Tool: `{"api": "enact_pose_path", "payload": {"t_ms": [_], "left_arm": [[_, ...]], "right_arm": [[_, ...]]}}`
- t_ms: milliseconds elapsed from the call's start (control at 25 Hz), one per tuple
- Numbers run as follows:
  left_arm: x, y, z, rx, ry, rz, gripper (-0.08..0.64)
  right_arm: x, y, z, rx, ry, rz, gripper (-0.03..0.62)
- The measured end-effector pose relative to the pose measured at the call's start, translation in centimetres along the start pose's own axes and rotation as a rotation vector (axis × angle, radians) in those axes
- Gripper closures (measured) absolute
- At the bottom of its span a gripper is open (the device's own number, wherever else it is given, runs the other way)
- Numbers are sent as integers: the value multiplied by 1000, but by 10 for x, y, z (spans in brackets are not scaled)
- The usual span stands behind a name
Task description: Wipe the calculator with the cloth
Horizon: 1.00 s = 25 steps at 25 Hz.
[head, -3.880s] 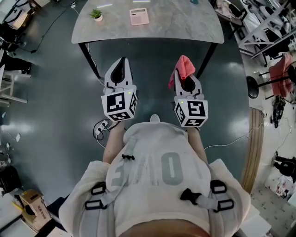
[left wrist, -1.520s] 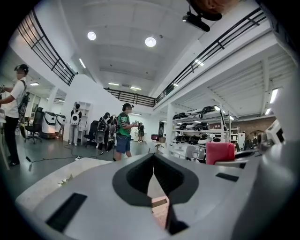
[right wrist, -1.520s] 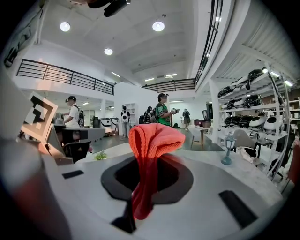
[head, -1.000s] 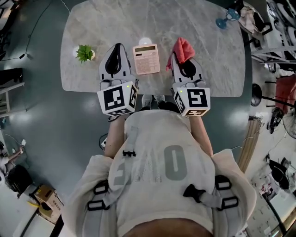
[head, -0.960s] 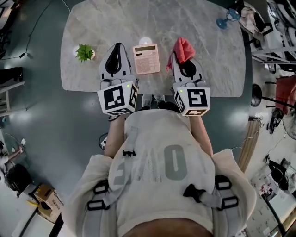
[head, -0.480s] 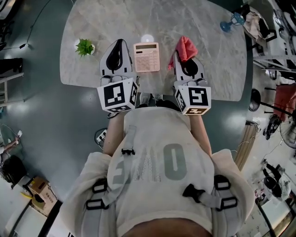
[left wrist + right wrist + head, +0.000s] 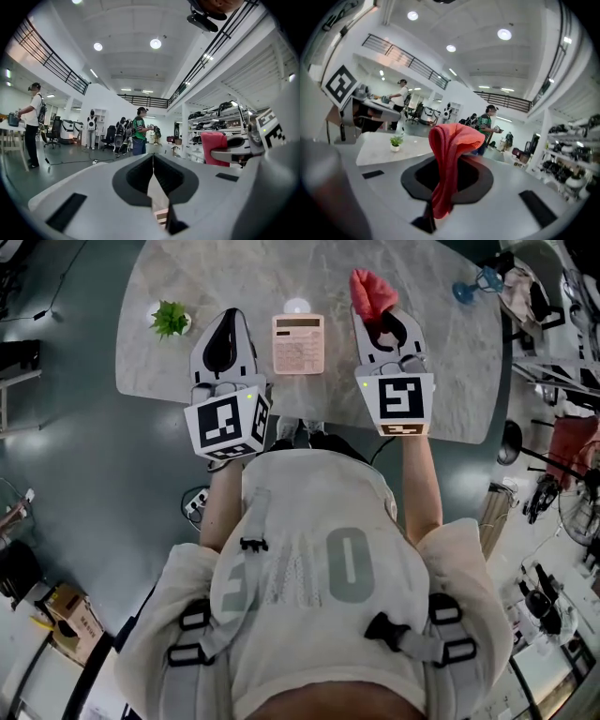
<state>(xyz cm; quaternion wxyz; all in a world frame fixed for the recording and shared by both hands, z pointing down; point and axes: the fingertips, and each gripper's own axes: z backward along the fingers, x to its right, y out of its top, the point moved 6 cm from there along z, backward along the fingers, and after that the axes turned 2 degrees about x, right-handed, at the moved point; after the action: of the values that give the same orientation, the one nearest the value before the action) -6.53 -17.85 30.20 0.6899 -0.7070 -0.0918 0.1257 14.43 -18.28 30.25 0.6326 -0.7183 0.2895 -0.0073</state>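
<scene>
Counter: a pale grey marbled counter (image 7: pixel 169 371) with rounded corners stretches out in front of me. Both of my grippers reach out over its near edge.
Left gripper: my left gripper (image 7: pixel 228 313) points level across the counter. It sits just to the left of the calculator (image 7: pixel 298 343) and does not touch it.
Left fingers: my left fingers (image 7: pixel 89 192) are pressed together at the tips, with nothing between them.
Right gripper: my right gripper (image 7: pixel 379 317) reaches over the counter just to the right of the calculator, tilted slightly downward.
Right fingers: my right fingers (image 7: pixel 501 211) are clamped tight on the cloth (image 7: pixel 449 154), pinching it near their tips.
Cloth: red-pink and bunched, it rises out of the right fingers, folds over at the top and trails a tail back between them. It sits beyond and to the right of the calculator, apart from it.
Calculator: pink, lying flat on the counter between my two grippers with its display end away from me. Neither gripper touches it.
Potted plant: a small green plant in a white pot (image 7: pixel 170 319) stands on the counter left of my left gripper, near the counter's left edge.
White round thing: a small white round thing (image 7: pixel 297 306) lies just beyond the calculator's far edge. I cannot tell what it is.
</scene>
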Motion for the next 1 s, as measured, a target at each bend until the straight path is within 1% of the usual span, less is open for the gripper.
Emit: {"api": "enact_pose_path", "payload": {"t_ms": [80, 240, 280, 360, 440, 560, 760, 800, 880, 960, 1000], "left_arm": [[-3, -2, 3, -9, 9, -1, 538], [-9, -9, 8, -20, 39, 14, 538], [-12, -10, 8, -21, 43, 16, 538], [-18, -12, 9, -28, 46, 15, 538], [-22, -16, 8, -46, 49, 20, 538], [-24, -30, 9, -82, 60, 41, 538], [-22, -45, 11, -134, 42, 62, 537], [-21, -50, 10, -158, 29, 78, 537], [-19, -64, 9, -213, 6, 136, 535], [-18, -80, 10, -266, -4, 186, 535], [-17, -89, 10, -295, -7, 199, 534]], "right_arm": [[0, 4, -11, -28, 41, 144, 537], [-11, -2, -32, -110, 146, 426, 537], [-16, -5, -37, -131, 173, 482, 537], [-26, -11, -47, -168, 220, 560, 537], [-33, -15, -53, -189, 256, 601, 537], [-41, -20, -60, -203, 297, 635, 537], [-48, -27, -65, -225, 330, 669, 537], [-49, -29, -65, -230, 336, 673, 537], [-50, -33, -65, -238, 343, 673, 537], [-51, -35, -64, -244, 345, 670, 537], [-52, -36, -64, -245, 345, 669, 537]]}}
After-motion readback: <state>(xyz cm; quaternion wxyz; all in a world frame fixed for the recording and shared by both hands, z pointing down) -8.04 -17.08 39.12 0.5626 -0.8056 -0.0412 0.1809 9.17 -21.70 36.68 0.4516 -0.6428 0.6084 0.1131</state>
